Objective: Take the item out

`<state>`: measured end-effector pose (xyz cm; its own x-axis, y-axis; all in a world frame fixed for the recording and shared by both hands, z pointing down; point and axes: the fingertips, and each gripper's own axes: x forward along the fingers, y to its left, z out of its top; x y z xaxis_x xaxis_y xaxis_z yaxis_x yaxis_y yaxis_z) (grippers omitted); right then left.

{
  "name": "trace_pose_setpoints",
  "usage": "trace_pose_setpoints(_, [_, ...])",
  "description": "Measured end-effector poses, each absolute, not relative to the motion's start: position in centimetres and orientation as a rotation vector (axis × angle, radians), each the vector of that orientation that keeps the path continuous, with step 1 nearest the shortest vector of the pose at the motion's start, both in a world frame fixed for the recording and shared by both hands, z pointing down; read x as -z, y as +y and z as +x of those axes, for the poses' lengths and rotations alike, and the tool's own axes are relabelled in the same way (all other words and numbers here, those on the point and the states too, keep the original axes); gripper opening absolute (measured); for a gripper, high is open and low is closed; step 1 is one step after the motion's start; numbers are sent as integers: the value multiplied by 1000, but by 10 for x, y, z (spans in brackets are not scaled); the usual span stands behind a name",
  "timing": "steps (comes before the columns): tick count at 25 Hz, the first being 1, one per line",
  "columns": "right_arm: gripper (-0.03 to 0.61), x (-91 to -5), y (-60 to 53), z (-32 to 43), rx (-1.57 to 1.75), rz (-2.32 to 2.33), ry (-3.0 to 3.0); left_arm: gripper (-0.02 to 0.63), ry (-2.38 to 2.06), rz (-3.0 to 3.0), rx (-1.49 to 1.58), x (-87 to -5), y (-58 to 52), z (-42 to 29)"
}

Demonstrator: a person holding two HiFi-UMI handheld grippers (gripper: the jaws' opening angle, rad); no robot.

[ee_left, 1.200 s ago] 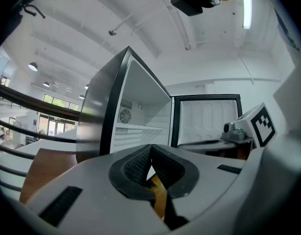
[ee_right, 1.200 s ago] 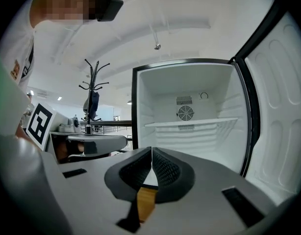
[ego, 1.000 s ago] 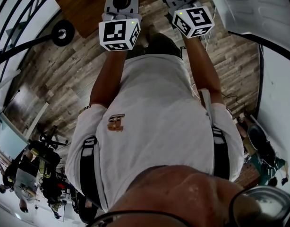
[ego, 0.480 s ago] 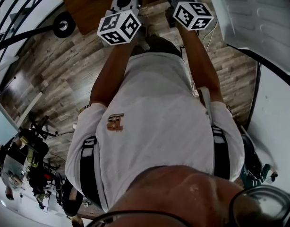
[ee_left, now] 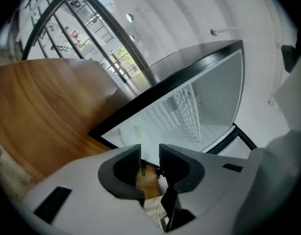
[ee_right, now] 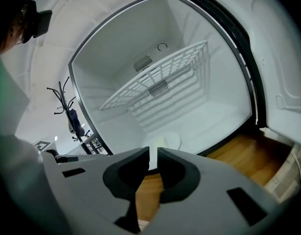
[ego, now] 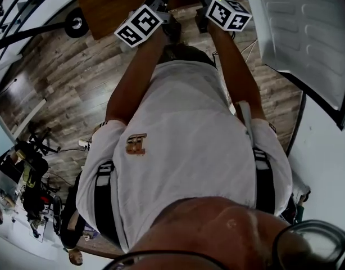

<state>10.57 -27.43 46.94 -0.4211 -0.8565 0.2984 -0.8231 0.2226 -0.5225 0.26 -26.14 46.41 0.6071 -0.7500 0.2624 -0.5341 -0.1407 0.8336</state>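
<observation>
An open white fridge compartment [ee_right: 199, 106] fills the right gripper view, with a white wire shelf [ee_right: 155, 77] across its middle. A pale round item [ee_right: 169, 141] lies on its floor near the front edge. My right gripper [ee_right: 153, 155] points at that item from outside, jaws shut with nothing between them. My left gripper [ee_left: 150, 153] points at the same compartment [ee_left: 189, 116] from the left; its jaws are opening and nothing is between them. In the head view, only the marker cubes of the left gripper [ego: 139, 26] and the right gripper [ego: 228, 14] show, held out in front of the person's body.
The fridge's white door [ego: 299, 32] stands swung open at the right. A brown wooden panel [ee_left: 42, 111] flanks the compartment on the left. Wood-plank floor [ego: 66, 89] lies below. A wheeled black stand [ego: 71, 22] is at the far left, and a coat rack [ee_right: 67, 111] beyond.
Both marker cubes have moved a little up and forward in the head view. The left cube has also turned and tilted. The open door now sits higher at the right.
</observation>
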Motion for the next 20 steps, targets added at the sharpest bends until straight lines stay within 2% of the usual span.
trace_pose_setpoints(8, [43,-494,-284,119,1135,-1580,2344,124,-1037,1549,368,-494,-270,15])
trace_pose_setpoints(10, [131,-489,-304,123,1185,-1558,2333,131,-1035,1506,387,-489,-290,21])
trace_pose_setpoints(20, [144,-516,-336,130,1485,-1427,2107,143,-1033,1352,463,-511,-324,39])
